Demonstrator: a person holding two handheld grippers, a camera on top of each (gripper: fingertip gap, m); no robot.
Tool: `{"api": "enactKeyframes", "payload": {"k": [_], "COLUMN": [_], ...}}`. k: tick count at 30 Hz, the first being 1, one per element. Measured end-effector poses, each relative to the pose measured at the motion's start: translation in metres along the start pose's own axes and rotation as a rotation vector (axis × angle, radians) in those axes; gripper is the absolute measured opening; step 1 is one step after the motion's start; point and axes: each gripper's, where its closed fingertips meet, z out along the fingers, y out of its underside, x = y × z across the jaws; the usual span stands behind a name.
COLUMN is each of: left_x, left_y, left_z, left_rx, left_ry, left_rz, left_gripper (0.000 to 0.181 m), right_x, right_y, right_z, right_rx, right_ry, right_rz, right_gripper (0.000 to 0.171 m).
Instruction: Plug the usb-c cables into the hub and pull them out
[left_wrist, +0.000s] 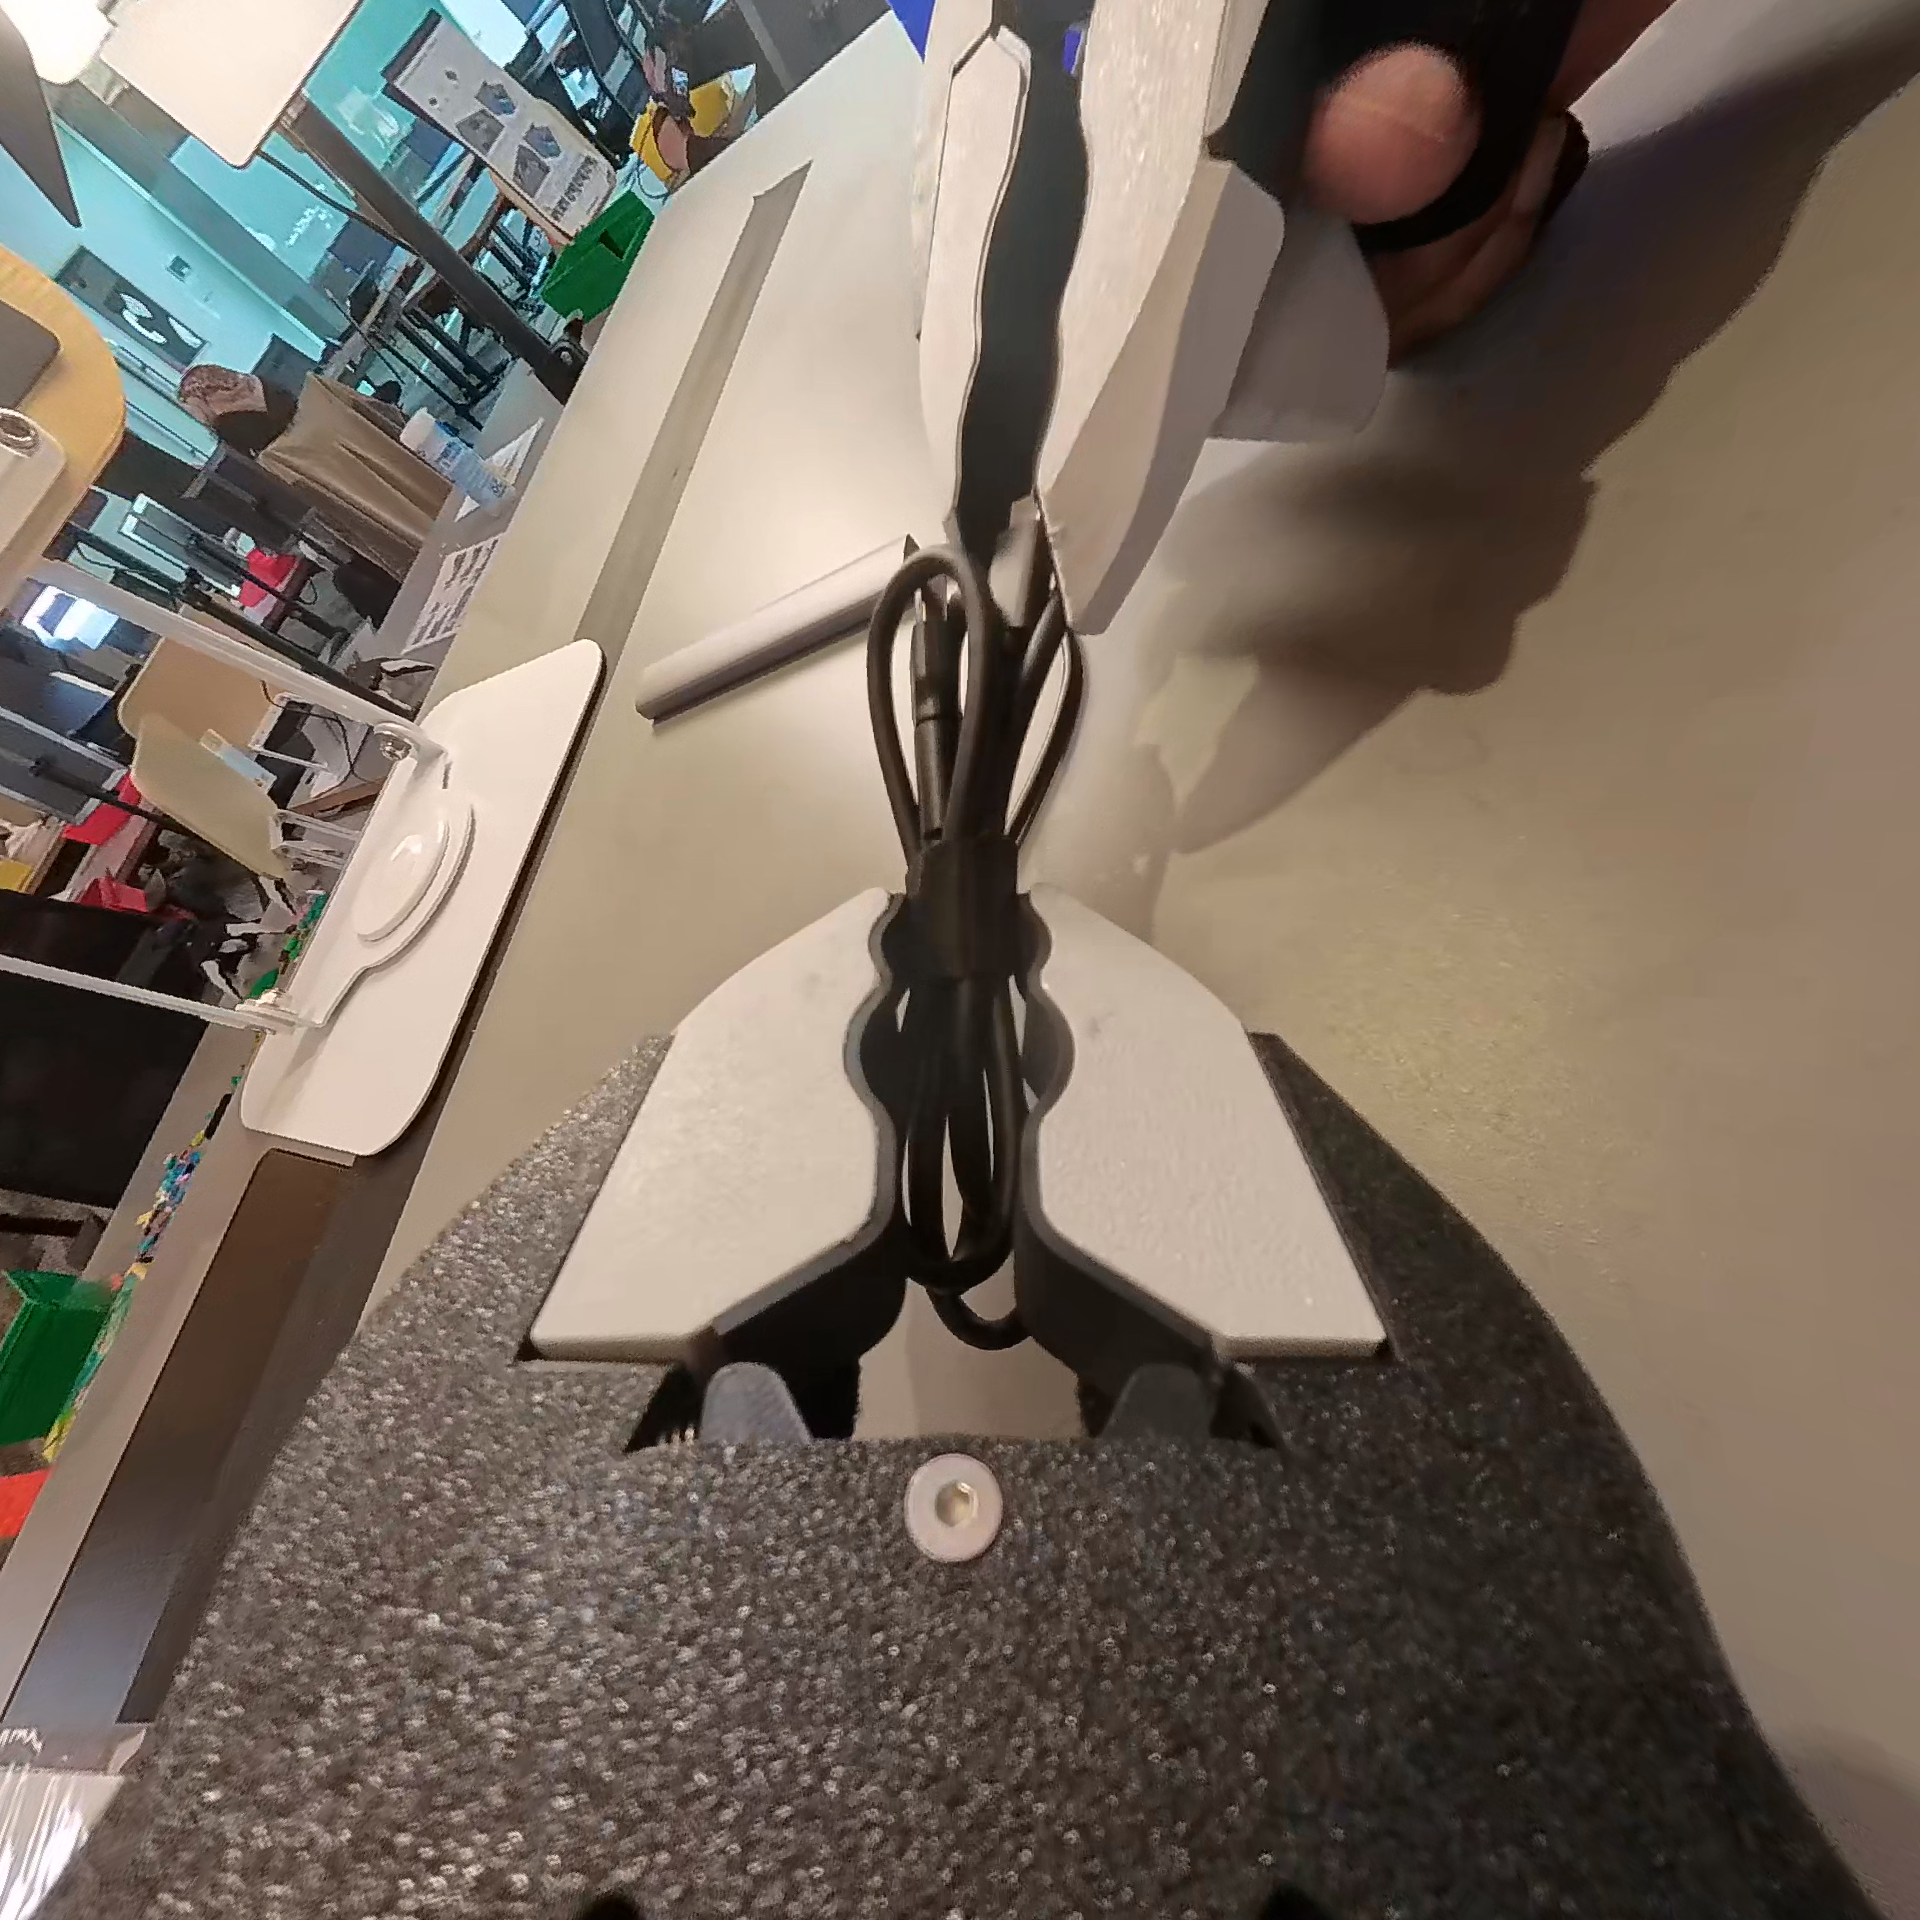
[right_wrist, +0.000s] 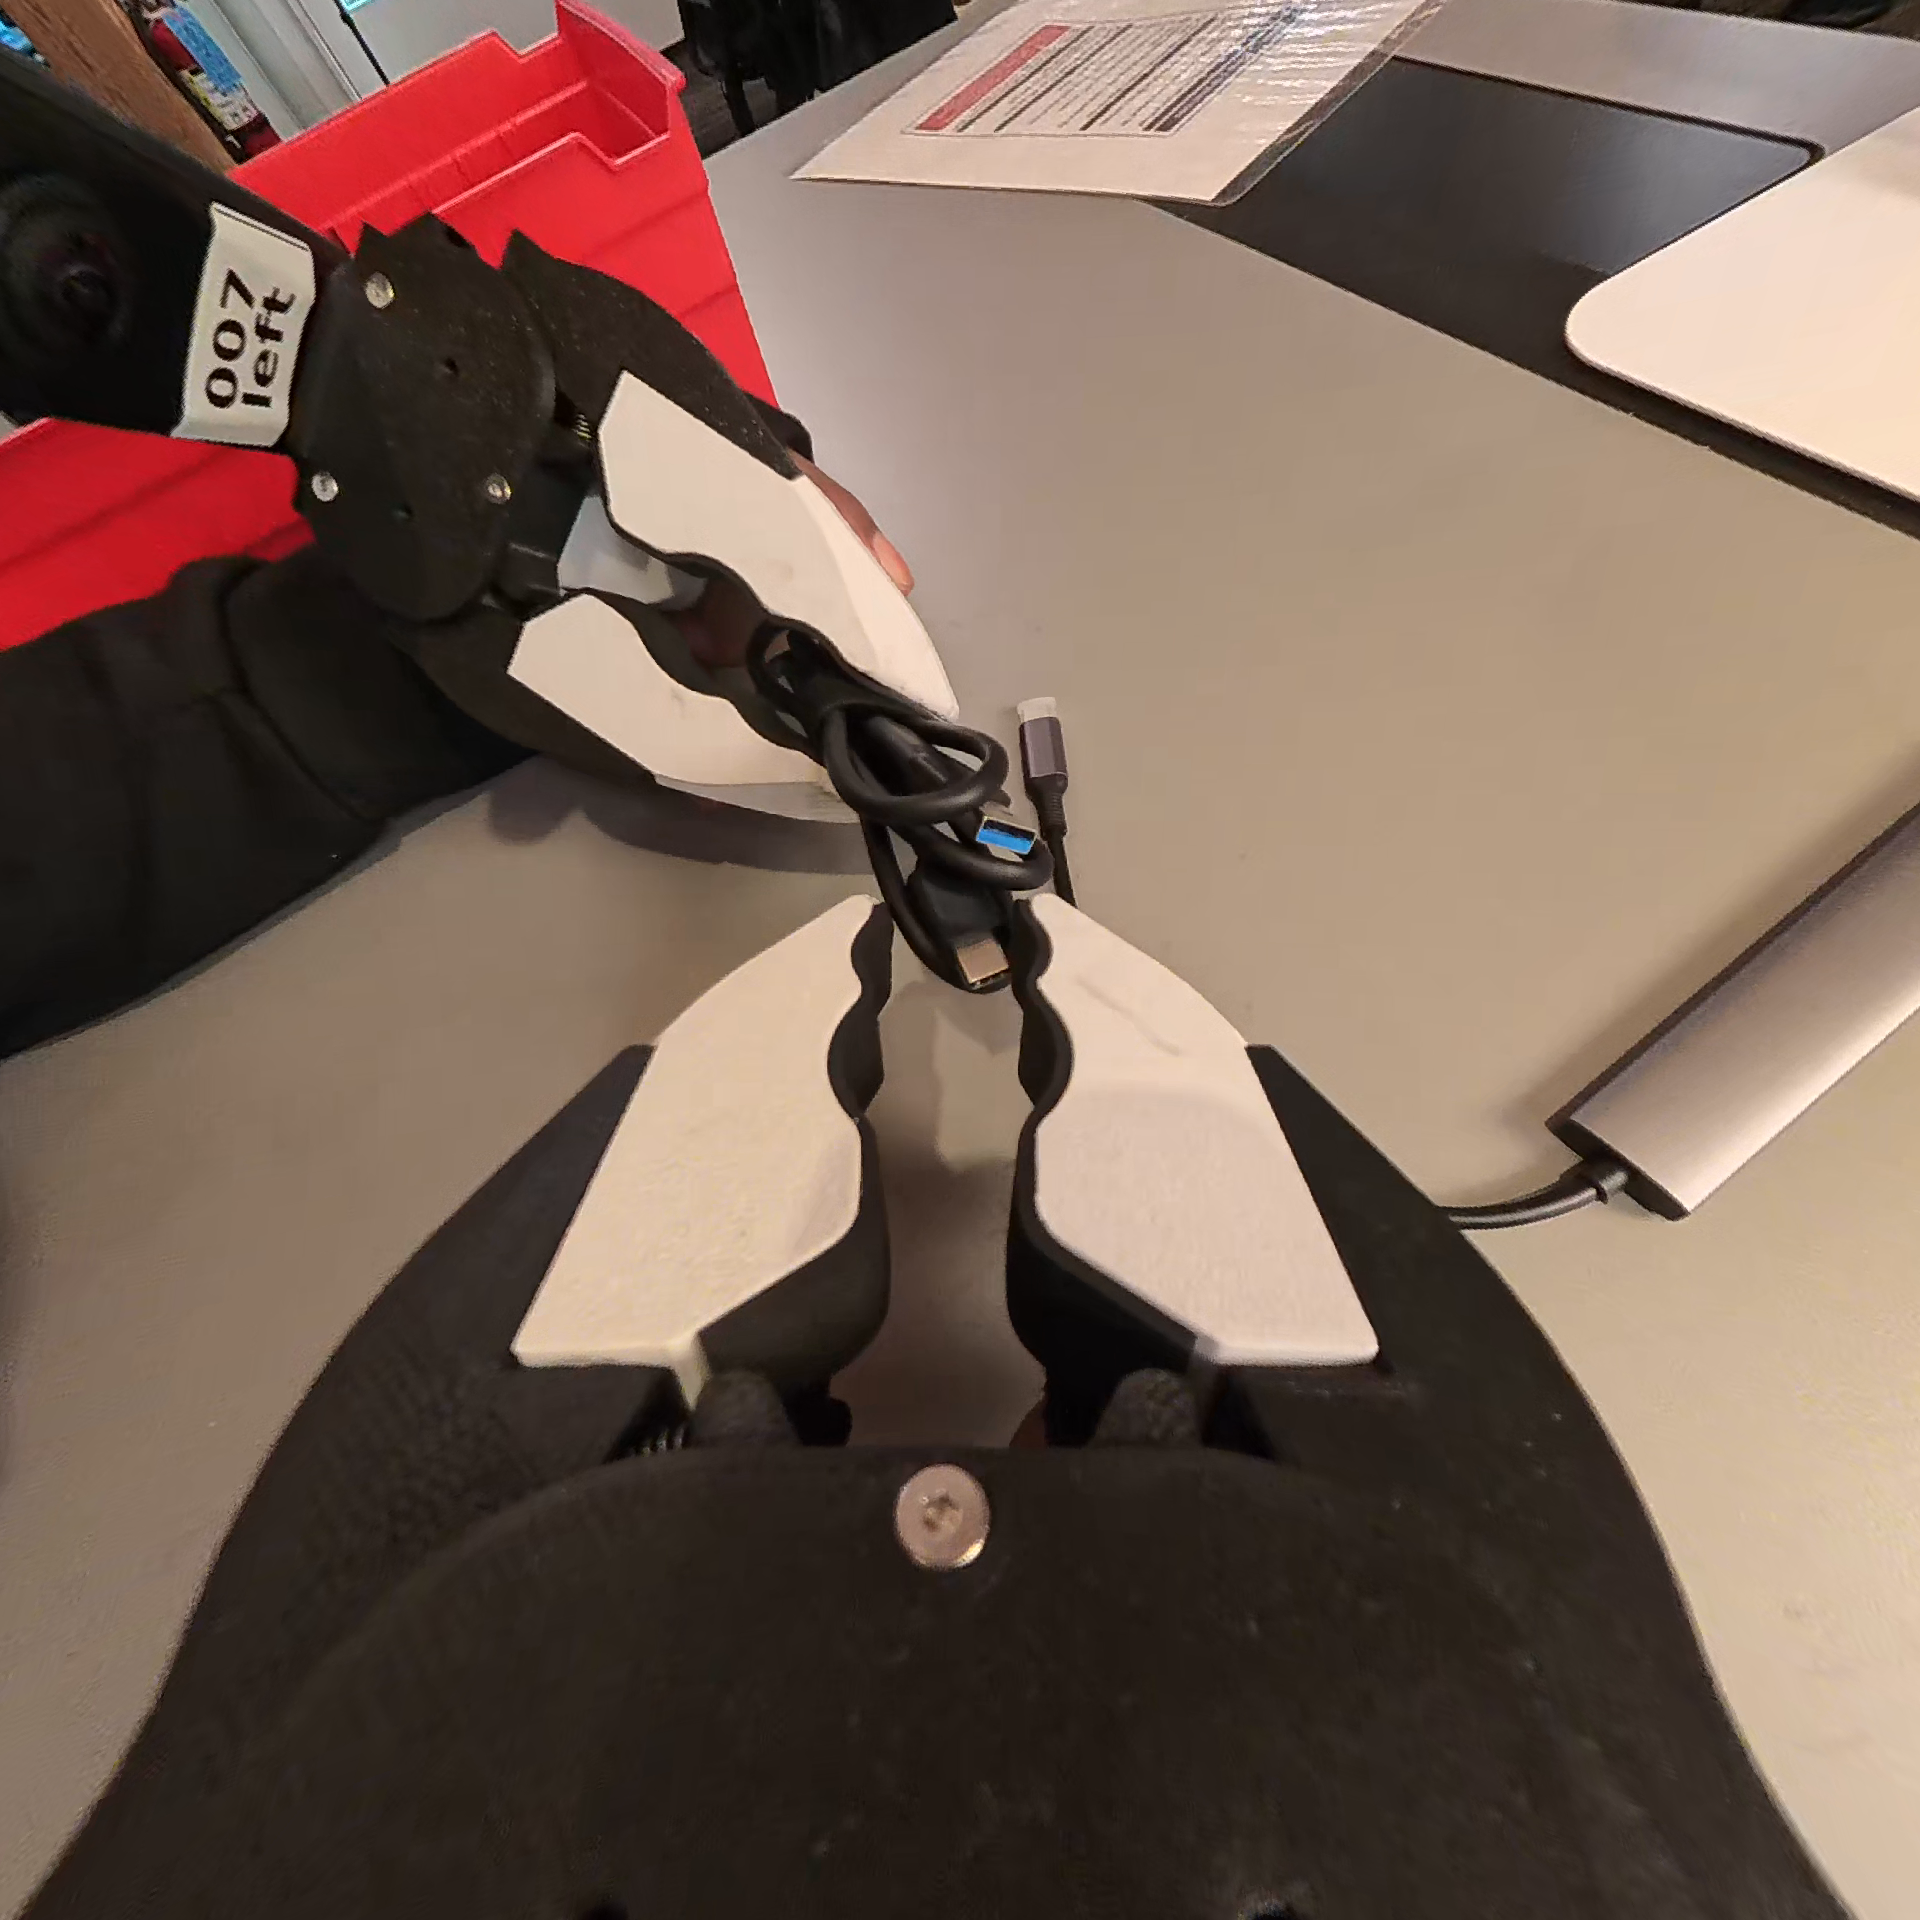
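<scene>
Red plastic fills the far left of the right wrist view: a bin standing at the edge of the pale grey surface. Just right of it we see the left gripper, its jaws clamped on a bundled black cable; in the left wrist view the same cable runs up between the left gripper fingers, bound by a black tie. A blue-tongued plug sticks out of the coil. Moving right, the cable's USB-C plug sits between the tips of the right gripper, whose jaws stand slightly apart around it; we cannot tell whether they press on it. Just beyond lies a second, grey braided cable with its metal connector pointing away from us, resting on the surface. Farther right, the slim silver hub lies near the surface's edge with its own lead plugged into the near end, well apart from both loose plugs.
</scene>
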Motion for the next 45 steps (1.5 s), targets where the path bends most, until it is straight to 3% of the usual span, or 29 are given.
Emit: {"api": "enactKeyframes", "payload": {"k": [8, 23, 45], "left_x": [0.002, 0.008, 0.009], "left_y": [0.004, -0.001, -0.008], "left_z": [0.003, 0.002, -0.003], "left_rx": [-0.034, -0.006, 0.046], "left_ry": [0.006, 0.047, 0.046], "left_rz": [0.003, 0.016, 0.037], "left_gripper": [0.02, 0.02, 0.019], "right_x": [-0.002, -0.015, -0.011], "right_y": [0.0, -0.002, -0.007], "right_z": [-0.001, -0.008, -0.018], "right_rx": [0.003, 0.037, 0.097], "right_ry": [-0.024, -0.221, -0.284], "right_rz": [0.011, 0.14, 0.23], "right_gripper": [0.02, 0.014, 0.012]}}
